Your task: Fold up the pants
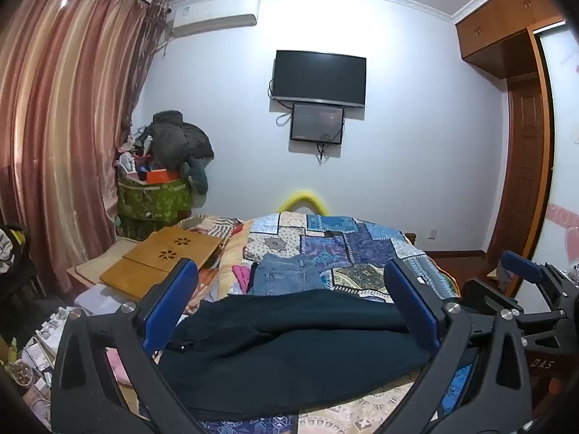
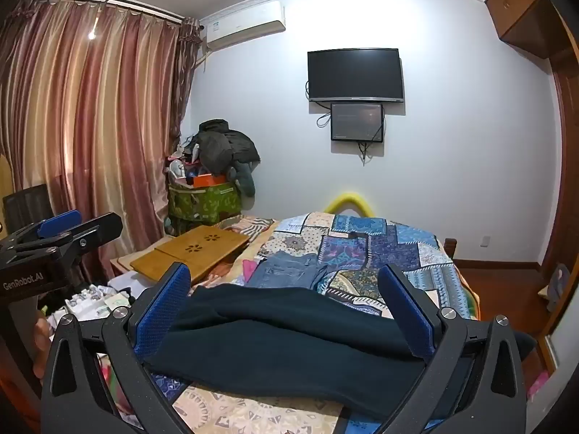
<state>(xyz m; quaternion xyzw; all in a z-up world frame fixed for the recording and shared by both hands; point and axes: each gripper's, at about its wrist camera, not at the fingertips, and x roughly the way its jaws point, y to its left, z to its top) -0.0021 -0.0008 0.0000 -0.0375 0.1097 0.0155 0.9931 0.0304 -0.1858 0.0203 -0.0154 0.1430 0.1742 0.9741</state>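
With both the left hand-held gripper (image 1: 289,300) and right hand-held gripper (image 2: 286,302) gaping empty above the dark pants (image 1: 289,347) at six o'clock on the bed (image 1: 362,249), a shallow pinch could snag only one layer.

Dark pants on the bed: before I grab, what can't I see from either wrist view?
- Dark pants: the ends, hidden behind the left tongs in the left view and the right tongs in the right.
- Waistband and cuffs: lost in dark folds, both views.
- Jeans: near edge behind the pants.
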